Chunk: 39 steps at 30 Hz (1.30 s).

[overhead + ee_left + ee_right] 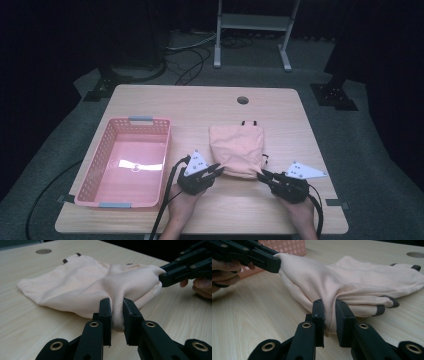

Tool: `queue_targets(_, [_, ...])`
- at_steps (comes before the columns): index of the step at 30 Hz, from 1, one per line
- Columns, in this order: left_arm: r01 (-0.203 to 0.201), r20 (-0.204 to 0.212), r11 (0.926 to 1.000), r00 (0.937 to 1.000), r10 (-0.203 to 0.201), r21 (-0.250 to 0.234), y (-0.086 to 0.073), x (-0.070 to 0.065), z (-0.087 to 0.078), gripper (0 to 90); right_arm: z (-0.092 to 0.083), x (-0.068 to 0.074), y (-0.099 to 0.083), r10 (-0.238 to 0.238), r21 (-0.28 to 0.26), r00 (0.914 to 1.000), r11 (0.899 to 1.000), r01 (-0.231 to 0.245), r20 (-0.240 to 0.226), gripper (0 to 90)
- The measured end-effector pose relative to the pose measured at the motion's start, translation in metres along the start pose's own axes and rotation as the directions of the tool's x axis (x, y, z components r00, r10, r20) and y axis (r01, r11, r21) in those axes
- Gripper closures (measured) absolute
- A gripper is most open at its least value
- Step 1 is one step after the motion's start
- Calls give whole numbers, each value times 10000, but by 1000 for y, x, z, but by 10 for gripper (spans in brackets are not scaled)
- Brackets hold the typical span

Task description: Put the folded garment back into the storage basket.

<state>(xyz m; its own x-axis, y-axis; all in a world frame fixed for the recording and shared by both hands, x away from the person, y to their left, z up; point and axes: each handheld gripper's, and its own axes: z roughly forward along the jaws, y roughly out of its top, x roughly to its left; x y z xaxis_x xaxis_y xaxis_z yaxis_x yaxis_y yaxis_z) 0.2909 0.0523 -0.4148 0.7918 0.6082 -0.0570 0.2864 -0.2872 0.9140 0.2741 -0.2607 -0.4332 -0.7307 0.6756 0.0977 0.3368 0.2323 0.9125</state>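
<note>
Fingers [106, 312] clamped on garment [82, 285] near edge

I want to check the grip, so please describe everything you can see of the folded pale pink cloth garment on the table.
The folded pale pink cloth garment looks like soft knit fabric with small dark tabs at its far edge. It lies flat on the light wooden table, right of the pink plastic basket. The left gripper and the right gripper each pinch one near corner, bunching the fabric there.

One folded pink garment [236, 150], one pink basket [100, 165], two claws.
</note>
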Motion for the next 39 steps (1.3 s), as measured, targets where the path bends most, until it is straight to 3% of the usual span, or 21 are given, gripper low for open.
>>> queue_targets(8, [172,-280,9982,9994,-188,-570,10,2,-2,795,-2,-3,10,62,-812,10000,9967,-63,-5,791])
queue_targets(16, [72,-471,9956,9988,-116,-930,23,2,-7,797,-6,-2,22,-223,-1282,9998,9915,218,-19,792])
queue_targets(20, [137,-462,9962,9988,-178,-857,28,5,-10,797,-6,-3,28,-322,-1342,9995,9905,314,-36,792])
queue_targets(28, [-131,-427,9967,9990,96,-803,47,7,-21,797,-8,1,42,-535,-1478,9986,9876,538,55,793])
queue_targets(33, [-85,-329,9972,9994,61,-746,59,13,-25,797,-8,2,52,-629,-1562,9979,9857,641,129,793])
queue_targets(39, [-343,-464,9978,9984,317,-574,73,21,-29,797,-5,2,65,-763,-1537,9969,9850,785,202,793])
